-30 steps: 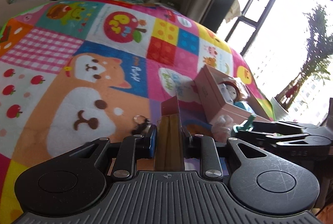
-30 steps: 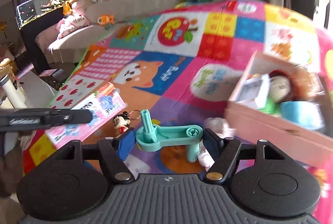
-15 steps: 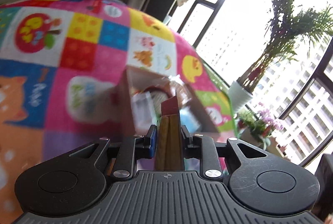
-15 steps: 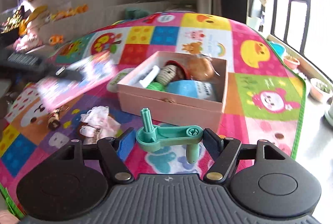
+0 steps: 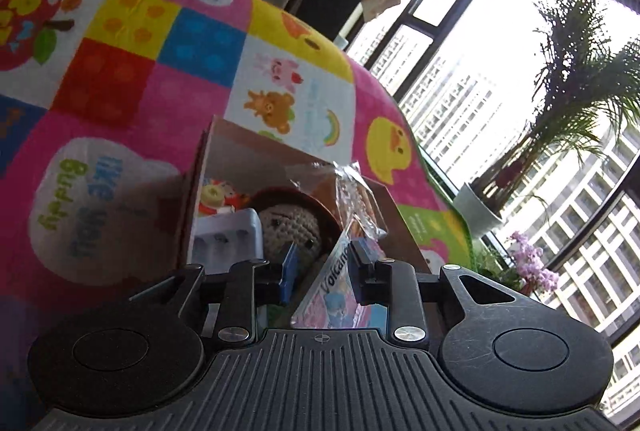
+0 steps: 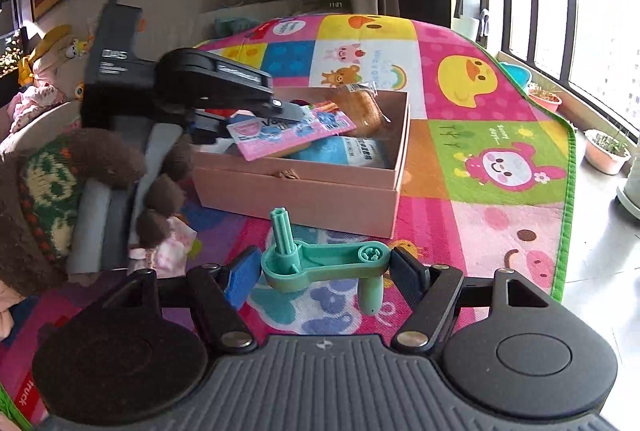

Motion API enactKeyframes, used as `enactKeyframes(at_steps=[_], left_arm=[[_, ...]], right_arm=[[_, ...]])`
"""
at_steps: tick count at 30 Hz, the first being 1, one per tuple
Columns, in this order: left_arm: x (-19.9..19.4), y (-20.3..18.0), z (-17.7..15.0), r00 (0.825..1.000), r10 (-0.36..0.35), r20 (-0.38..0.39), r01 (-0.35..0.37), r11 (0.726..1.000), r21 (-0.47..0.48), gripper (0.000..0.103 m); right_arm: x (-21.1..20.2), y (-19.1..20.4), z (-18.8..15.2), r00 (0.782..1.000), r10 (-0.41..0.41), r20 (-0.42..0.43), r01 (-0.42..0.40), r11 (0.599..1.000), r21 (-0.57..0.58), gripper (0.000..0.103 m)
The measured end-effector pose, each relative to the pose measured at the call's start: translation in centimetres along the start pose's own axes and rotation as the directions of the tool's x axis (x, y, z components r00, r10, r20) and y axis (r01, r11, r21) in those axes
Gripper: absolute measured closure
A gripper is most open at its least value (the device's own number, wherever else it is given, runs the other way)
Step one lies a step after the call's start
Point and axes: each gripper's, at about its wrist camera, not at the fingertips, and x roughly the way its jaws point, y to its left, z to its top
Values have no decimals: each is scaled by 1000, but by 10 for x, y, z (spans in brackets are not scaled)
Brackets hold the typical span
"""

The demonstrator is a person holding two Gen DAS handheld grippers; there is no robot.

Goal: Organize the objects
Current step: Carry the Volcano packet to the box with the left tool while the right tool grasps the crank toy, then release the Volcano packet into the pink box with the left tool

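- Left wrist view: close above the pink box [image 5: 304,167], facing the window.
- Right wrist view: farther back, same box [image 6: 304,187] centre frame, play mat [image 6: 480,167] shared.

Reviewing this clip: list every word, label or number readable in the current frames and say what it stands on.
"like you Buddy" on the play mat.
"Sunny days..." on the mat's green square.
"Volcano", cut off at its end, on the pink booklet.
"11:27" on a clock display by the wall.
"truck" on a red item.
Blue packet: unreadable.
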Motion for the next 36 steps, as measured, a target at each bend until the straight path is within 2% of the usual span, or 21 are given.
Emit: enactKeyframes(at_steps=[3,5,6,8,10,11,13,16,19,21,22,24,27,31,34,36], left_arm=[[-32,5,10,997,-12,77,10,1000,17,73],[-55,5,14,995,-33,94,28,998,54,73],[-62,5,13,995,-53,79,47,996,72,73],[-68,-3,9,992,-122,-10,123,986,110,73],[-63,-16,-4,974,-192,-122,209,967,147,73],[-59,-23,-11,967,-204,-156,229,959,166,73],[-47,-33,-20,965,-190,-179,225,954,196,73],[-22,-29,-21,968,-162,-193,196,964,177,73],[-5,-15,-13,976,-126,-176,152,978,141,85],[1,-7,-8,983,-90,-161,110,986,122,85],[2,-2,-4,987,-65,-144,83,988,127,92],[1,6,1,989,-66,-130,80,991,105,92],[-12,14,9,991,-68,-116,75,996,55,90],[-55,21,13,993,-110,-42,112,993,33,90],[-87,26,2,997,-82,1,82,995,64,90],[-105,29,-12,997,-80,-12,81,992,94,90]], right_arm=[[3,0,3,1000,-13,-4,13,1000,-6,32],[1,-1,9,1000,-7,8,7,1000,-9,32],[0,-1,14,1000,-2,15,2,1000,-10,32],[0,-3,24,999,-8,34,8,1000,-11,32],[3,-5,34,999,-24,47,24,1000,3,32],[5,-7,38,998,-30,52,29,999,14,32],[6,-7,43,997,-39,63,37,999,29,32],[2,-8,42,997,-24,71,21,999,46,32],[-2,-12,34,997,-31,67,27,998,53,32],[-1,-18,30,998,-39,53,35,997,74,32],[-1,-21,28,998,-43,45,39,996,85,32],[2,-25,26,998,-51,33,47,993,105,32],[4,-26,27,999,-43,33,39,992,117,32],[2,-24,44,998,-7,55,0,993,117,32],[7,-20,74,997,28,78,-36,994,101,32],[16,-13,103,994,43,103,-50,997,66,32]])
